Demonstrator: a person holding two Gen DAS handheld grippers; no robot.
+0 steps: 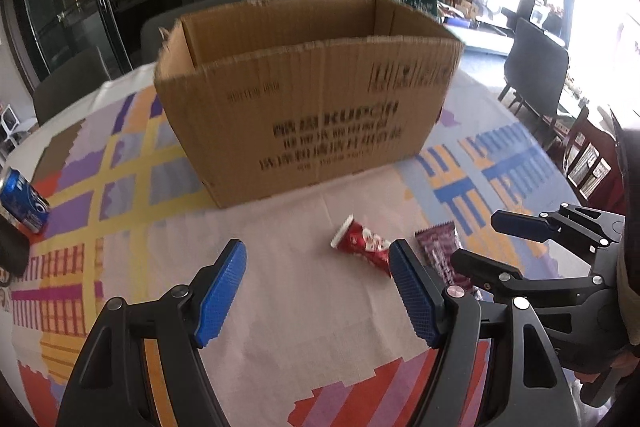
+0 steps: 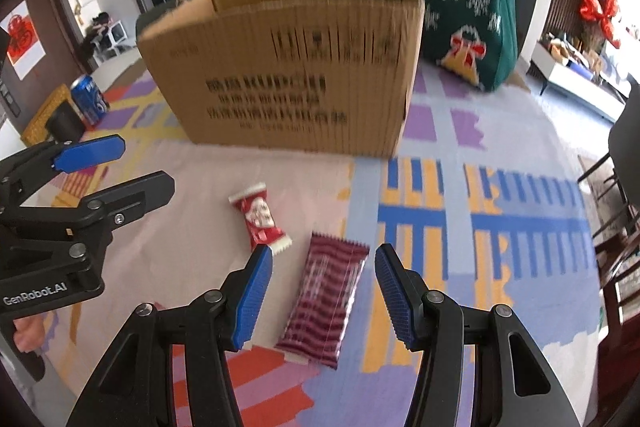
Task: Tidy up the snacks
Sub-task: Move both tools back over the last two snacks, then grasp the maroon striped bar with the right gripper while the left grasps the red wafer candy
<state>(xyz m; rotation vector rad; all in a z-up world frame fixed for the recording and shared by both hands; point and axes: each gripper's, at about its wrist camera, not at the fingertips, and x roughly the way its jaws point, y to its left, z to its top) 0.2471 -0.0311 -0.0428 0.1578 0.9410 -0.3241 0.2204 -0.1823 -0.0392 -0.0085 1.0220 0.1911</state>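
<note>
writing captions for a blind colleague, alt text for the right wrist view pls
The right hand-held gripper, open, frames a maroon striped snack packet on a patterned tablecloth, a red wrapper beside it. Behind stands an open cardboard box.

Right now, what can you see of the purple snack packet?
The purple snack packet is a flat, glossy wrapper with wavy maroon-and-pale stripes, crimped ends and blurred lettering. It lies sealed on the patterned tablecloth, in front of the cardboard box and right of the red snack packet, apart from it. Nothing grips it; the right hand-held gripper frames it, open.
</note>
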